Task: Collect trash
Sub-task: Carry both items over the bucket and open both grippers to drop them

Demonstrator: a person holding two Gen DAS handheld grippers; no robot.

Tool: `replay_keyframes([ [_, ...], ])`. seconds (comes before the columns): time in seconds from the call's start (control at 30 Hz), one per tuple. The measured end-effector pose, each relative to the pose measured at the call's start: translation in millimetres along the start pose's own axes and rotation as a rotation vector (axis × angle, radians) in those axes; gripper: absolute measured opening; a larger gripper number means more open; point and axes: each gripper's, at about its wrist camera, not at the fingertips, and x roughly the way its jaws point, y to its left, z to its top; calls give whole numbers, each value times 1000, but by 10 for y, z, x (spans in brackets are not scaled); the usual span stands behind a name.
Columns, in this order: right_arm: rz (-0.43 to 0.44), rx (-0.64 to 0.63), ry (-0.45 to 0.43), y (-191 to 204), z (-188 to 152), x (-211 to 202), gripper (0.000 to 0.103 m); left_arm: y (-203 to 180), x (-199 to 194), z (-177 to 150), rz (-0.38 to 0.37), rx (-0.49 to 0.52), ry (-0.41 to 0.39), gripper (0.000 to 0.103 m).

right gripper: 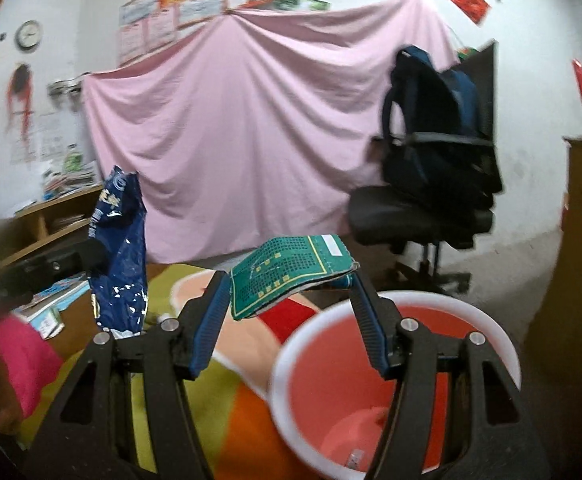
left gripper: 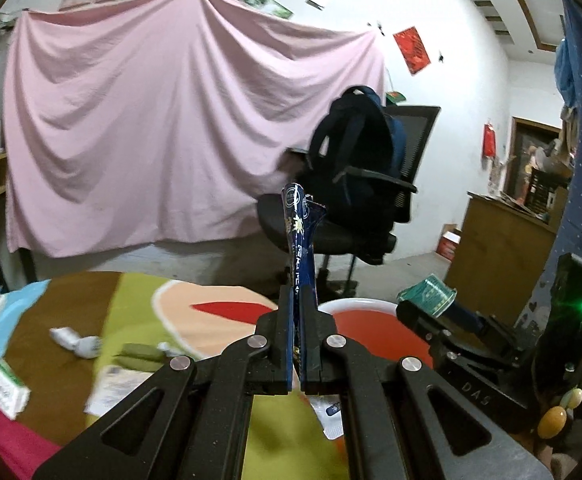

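Observation:
My left gripper (left gripper: 299, 292) is shut on a dark blue snack wrapper (left gripper: 301, 232) that stands up from the jaws; the wrapper also shows in the right wrist view (right gripper: 121, 256). My right gripper (right gripper: 287, 280) holds a green printed box (right gripper: 291, 276) between its blue fingers (right gripper: 211, 320), jaws wide around it, just left of and above the red bin with a white rim (right gripper: 511, 356). The bin also shows in the left wrist view (left gripper: 355, 304), with the right gripper and its green box (left gripper: 431, 294) beside it.
A colourful blanket (left gripper: 139, 300) covers the bed. On it lie crumpled white tissues (left gripper: 75, 342), a white paper (left gripper: 119, 388), a small green-white box (left gripper: 9, 390) and a foil packet (left gripper: 331, 412). An office chair with a dark backpack (left gripper: 363, 152) stands beyond, before a pink sheet (left gripper: 171, 120).

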Motion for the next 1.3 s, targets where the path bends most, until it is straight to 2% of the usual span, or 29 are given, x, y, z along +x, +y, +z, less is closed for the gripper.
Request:
replay_keyframes([
  [0.33, -88, 127, 125, -499, -121, 156, 90, -250, 681, 34, -45, -40, 155, 1],
  [0.6, -116, 167, 174, -610, -189, 192, 92, -181, 895, -51, -79, -103, 244, 1],
  [0.83, -135, 188, 192, -689, -213, 207, 97, -130, 952, -70, -88, -119, 270, 3],
  [1.07, -149, 196, 184, -721, -210, 208, 102, -58, 919, -85, -90, -152, 269, 18],
  [1.23, -161, 196, 155, -715, -196, 176, 103, -1, 836, -65, -77, -170, 240, 23],
  [1.3, -162, 187, 131, -684, -174, 148, 103, 32, 762, -48, -63, -171, 213, 33],
])
